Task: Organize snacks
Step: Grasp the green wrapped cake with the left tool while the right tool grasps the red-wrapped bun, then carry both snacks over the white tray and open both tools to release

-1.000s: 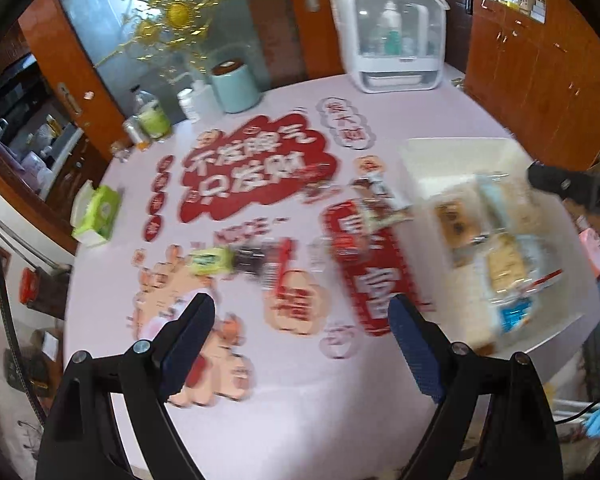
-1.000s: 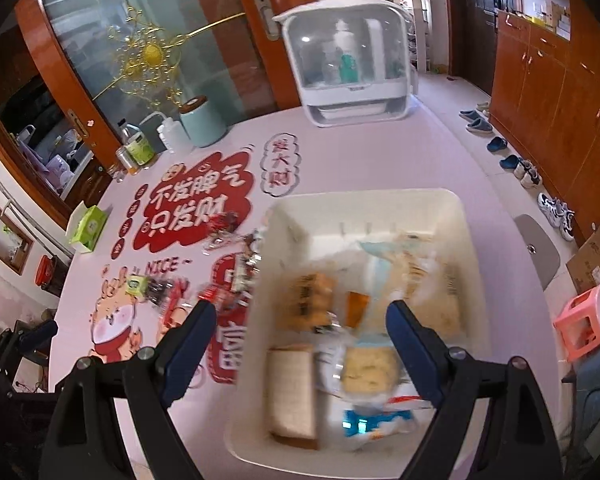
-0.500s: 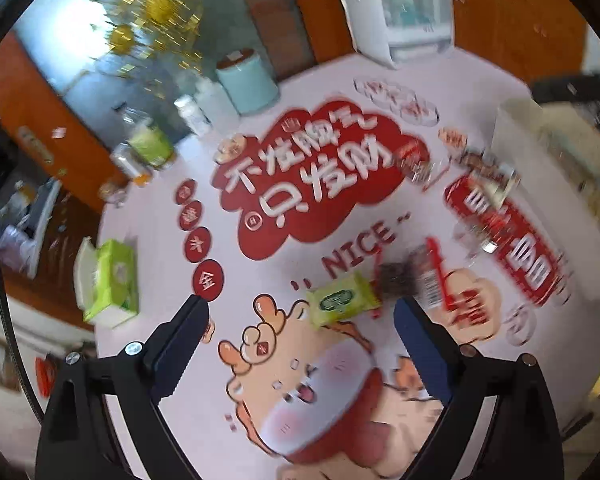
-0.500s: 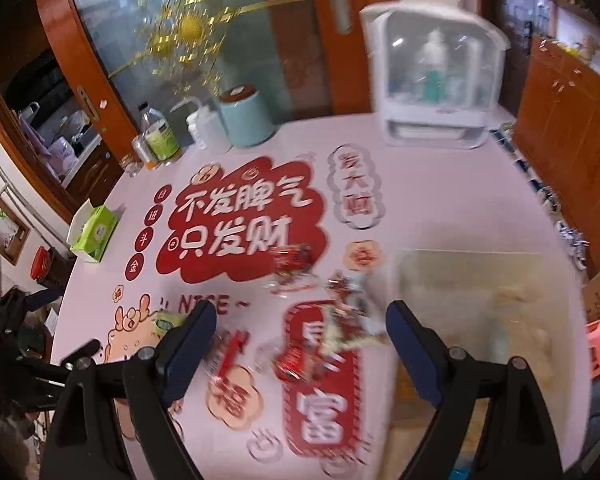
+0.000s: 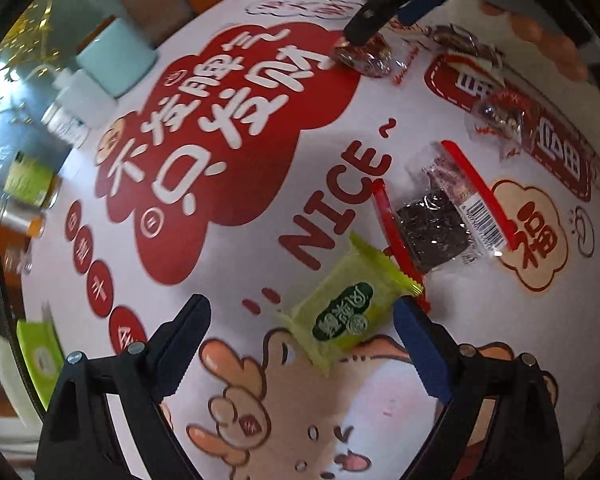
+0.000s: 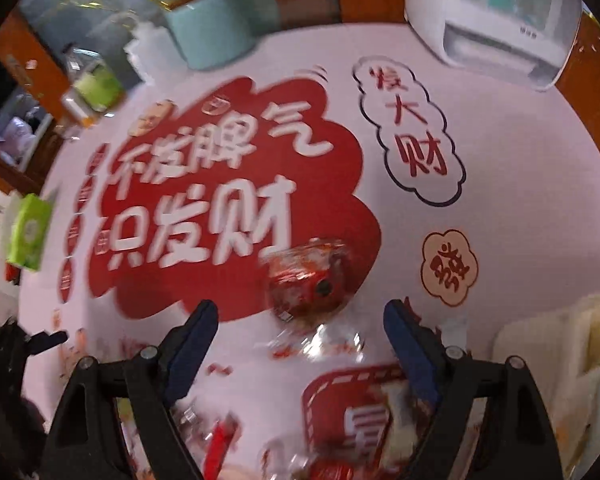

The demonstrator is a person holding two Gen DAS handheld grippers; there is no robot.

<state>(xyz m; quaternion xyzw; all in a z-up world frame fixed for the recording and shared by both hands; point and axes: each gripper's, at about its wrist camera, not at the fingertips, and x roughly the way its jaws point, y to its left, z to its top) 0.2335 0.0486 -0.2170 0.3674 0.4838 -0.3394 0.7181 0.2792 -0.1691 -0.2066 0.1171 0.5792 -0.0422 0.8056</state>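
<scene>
- The left gripper [image 5: 300,312] hung released, jaws wide, low over the desk [image 5: 236,280]. The green snack [image 5: 342,314] lay flat between its fingers, nearer the right one and perhaps touching it; no grasp had been made.
- Landmark: the word "NICE" printed on the desk cover. The green snack lay just below it. The dark bar [image 5: 440,220] in clear wrap with red edges lay just right of it, beside the green snack.
- Farther right of "NICE" lay one red sweet [image 5: 500,120] in crinkly wrap. Up and right of it, near the other gripper's tip, sat another red snack [image 5: 366,56].
- The right gripper [image 6: 296,312] was also released and held nothing. That red snack [image 6: 308,276] lay just ahead of its fingers, at the edge of the red cloud print.
- The white bin [image 6: 560,344] showed at the right edge of the right wrist view; its contents were too blurred to tell.
- Progress, as a judgement: the work looked unfinished, since loose snacks lay on the desk, outside the bin.
- Count on the desk: one green, one dark bar, at least two red clearly seen. More wrappers near the bin were too blurred to count.
</scene>
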